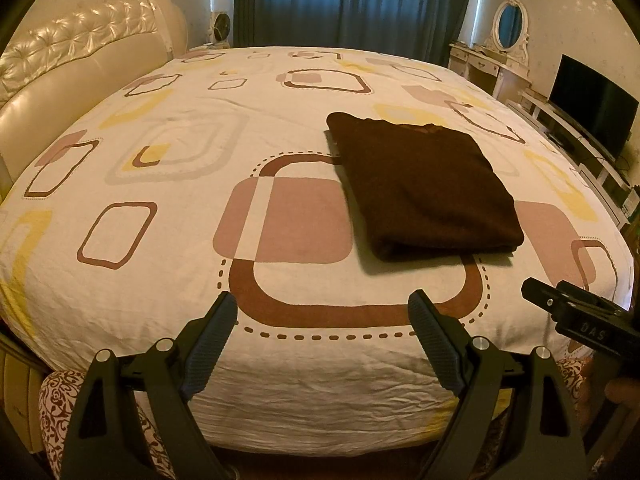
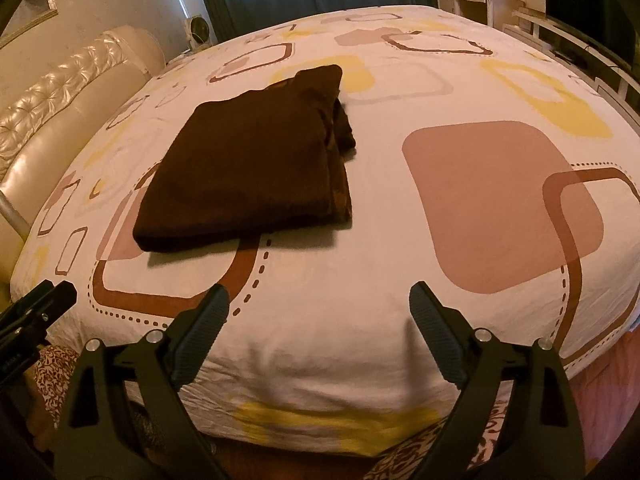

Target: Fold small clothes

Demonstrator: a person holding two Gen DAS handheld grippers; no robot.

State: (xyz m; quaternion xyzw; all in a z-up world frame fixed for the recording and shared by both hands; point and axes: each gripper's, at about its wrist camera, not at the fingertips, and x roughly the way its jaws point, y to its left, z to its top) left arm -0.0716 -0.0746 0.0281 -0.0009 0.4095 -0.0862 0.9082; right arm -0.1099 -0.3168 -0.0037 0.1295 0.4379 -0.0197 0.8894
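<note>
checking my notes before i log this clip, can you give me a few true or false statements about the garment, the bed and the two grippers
1. The brown garment lies folded on the bed cover. True.
2. The left gripper is clamped on a corner of the garment. False: its jaws stand open with nothing between them, near the bed's front edge and apart from the garment.
3. The right gripper is open and holds nothing. True.
4. The curtains behind the bed are red. False: they are dark blue.
5. A dark screen stands on the low unit to the right of the bed. True.
6. Several garments are stacked on the bed. False: only one brown garment shows.
</note>
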